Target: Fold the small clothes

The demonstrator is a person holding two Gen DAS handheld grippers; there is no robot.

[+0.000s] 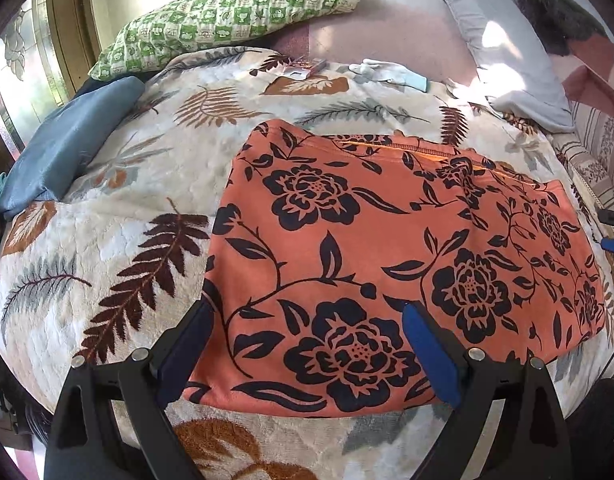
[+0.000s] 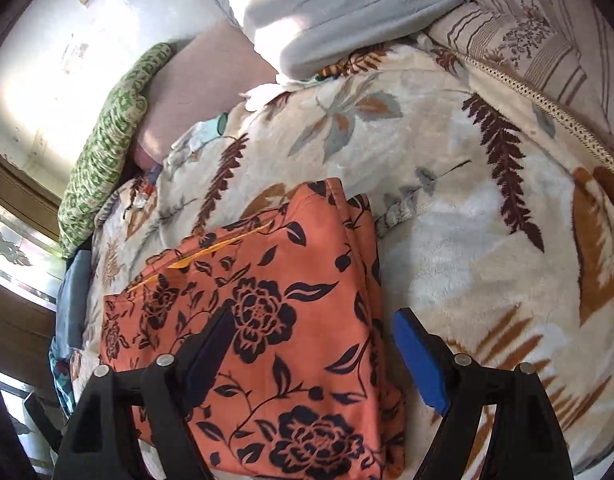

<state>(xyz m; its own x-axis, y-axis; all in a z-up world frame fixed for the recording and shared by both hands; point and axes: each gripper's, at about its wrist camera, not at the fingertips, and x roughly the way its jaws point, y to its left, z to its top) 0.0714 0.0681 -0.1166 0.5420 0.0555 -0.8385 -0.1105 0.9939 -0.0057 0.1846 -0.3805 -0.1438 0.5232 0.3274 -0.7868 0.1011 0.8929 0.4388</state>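
An orange garment with black flower print (image 1: 387, 248) lies folded flat on the leaf-patterned blanket (image 1: 107, 208). My left gripper (image 1: 307, 320) is open just above the garment's near left part, its fingers apart over the cloth. In the right wrist view the same garment (image 2: 267, 320) shows its stacked right edge. My right gripper (image 2: 315, 328) is open over that right edge, one finger above the cloth and the other above the blanket (image 2: 467, 240). The right gripper's tips (image 1: 613, 230) show at the far right of the left wrist view.
A green checked pillow (image 1: 227, 16), a blue cushion (image 1: 71, 140) and a grey pillow (image 1: 499, 48) lie around the blanket. Small packets (image 1: 303, 68) and a pale cloth (image 1: 387, 72) lie at the far side. A striped bedcover (image 2: 527, 32) is to the right.
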